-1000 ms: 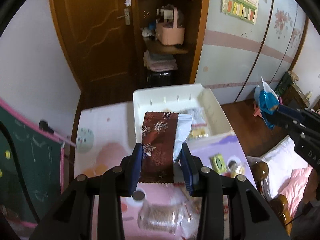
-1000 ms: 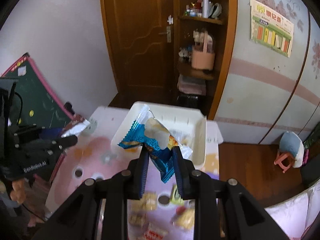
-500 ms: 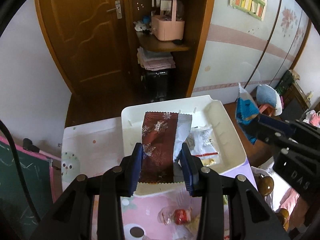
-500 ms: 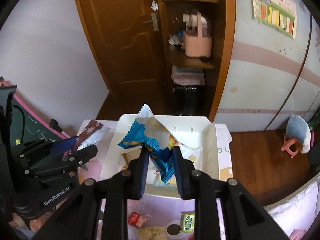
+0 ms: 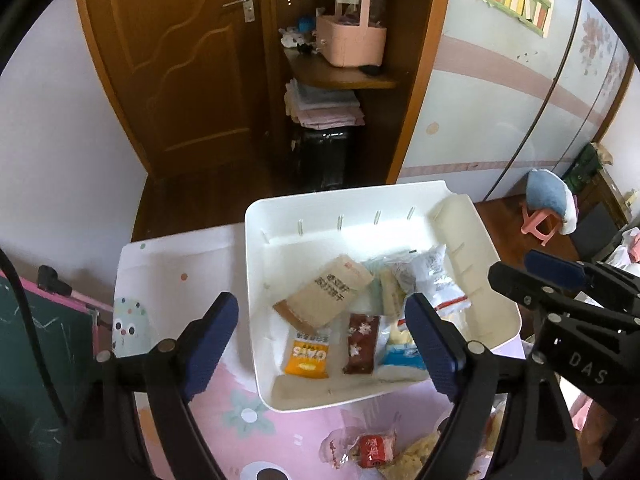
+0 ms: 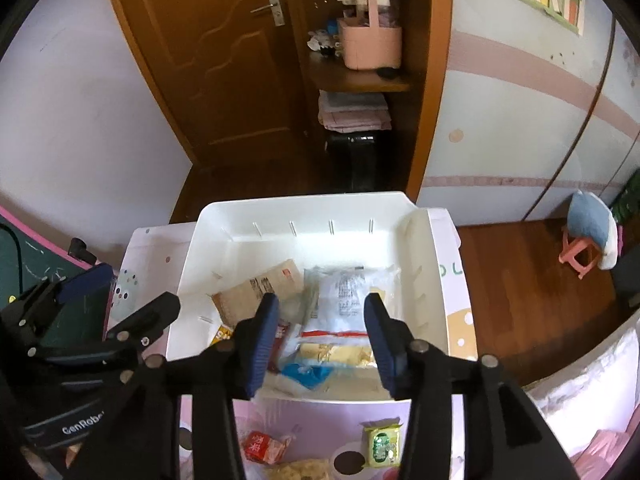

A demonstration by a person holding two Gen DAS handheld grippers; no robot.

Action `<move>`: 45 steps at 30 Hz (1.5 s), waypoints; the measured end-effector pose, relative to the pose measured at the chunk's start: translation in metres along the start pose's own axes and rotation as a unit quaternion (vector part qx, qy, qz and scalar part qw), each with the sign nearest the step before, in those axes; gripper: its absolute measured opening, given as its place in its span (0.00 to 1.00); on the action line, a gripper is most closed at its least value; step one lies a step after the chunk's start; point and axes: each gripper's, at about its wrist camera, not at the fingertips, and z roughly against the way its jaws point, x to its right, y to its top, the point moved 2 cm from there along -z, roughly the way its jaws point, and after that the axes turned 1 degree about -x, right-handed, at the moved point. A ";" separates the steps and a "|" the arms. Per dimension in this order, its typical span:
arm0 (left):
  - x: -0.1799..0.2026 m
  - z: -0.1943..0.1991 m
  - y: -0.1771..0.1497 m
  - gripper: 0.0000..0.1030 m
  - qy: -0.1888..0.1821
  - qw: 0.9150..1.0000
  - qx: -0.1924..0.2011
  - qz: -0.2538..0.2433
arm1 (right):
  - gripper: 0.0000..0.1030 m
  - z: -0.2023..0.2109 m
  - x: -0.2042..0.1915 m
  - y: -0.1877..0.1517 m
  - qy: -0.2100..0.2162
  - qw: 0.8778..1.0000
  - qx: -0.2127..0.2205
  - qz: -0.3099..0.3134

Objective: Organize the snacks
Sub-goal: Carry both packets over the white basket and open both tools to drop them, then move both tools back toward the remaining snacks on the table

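Observation:
A white plastic bin [image 5: 360, 204] [image 6: 304, 204] stands on the pink table and holds several snack packets. A dark red snowflake packet [image 5: 361, 343] lies near its front, beside an orange packet [image 5: 308, 354] and a brown paper packet [image 5: 326, 295]. A blue packet [image 6: 306, 372] lies at the bin's front. My left gripper [image 5: 322, 338] is open and empty above the bin. My right gripper [image 6: 322, 340] is open and empty above the bin; it also shows at the right of the left wrist view [image 5: 560, 280].
Loose snacks lie on the table in front of the bin: a red-labelled packet [image 6: 264, 446], a green packet [image 6: 382, 442]. A green chalkboard [image 5: 36, 344] stands at the left. A wooden door and shelf unit stand behind the table, a small stool [image 6: 588, 240] to the right.
Both grippers have opened over the bin. The dark red packet has dropped from the left gripper and the blue packet from the right one; both now lie in the bin.

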 end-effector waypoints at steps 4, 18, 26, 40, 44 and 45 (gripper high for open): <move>-0.001 0.008 -0.009 0.82 -0.001 1.000 0.007 0.005 | 0.43 0.000 0.000 -0.005 0.004 1.000 -0.007 0.004; 0.006 0.069 -0.042 0.82 0.031 0.997 0.074 -0.003 | 0.43 0.043 -0.012 -0.035 0.007 0.999 0.001 0.035; 0.015 0.108 -0.059 0.82 0.044 0.994 0.103 -0.013 | 0.43 0.078 -0.017 -0.049 0.005 0.999 0.020 0.043; 0.026 0.148 -0.096 0.82 0.023 0.996 0.086 -0.006 | 0.43 0.132 -0.013 -0.086 -0.001 0.997 0.049 0.065; 0.032 0.153 -0.117 0.82 0.018 0.996 0.082 -0.005 | 0.43 0.139 -0.006 -0.106 -0.003 0.997 0.044 0.071; 0.034 0.153 -0.123 0.82 0.015 0.997 0.080 -0.006 | 0.43 0.139 -0.004 -0.110 -0.004 0.997 0.042 0.071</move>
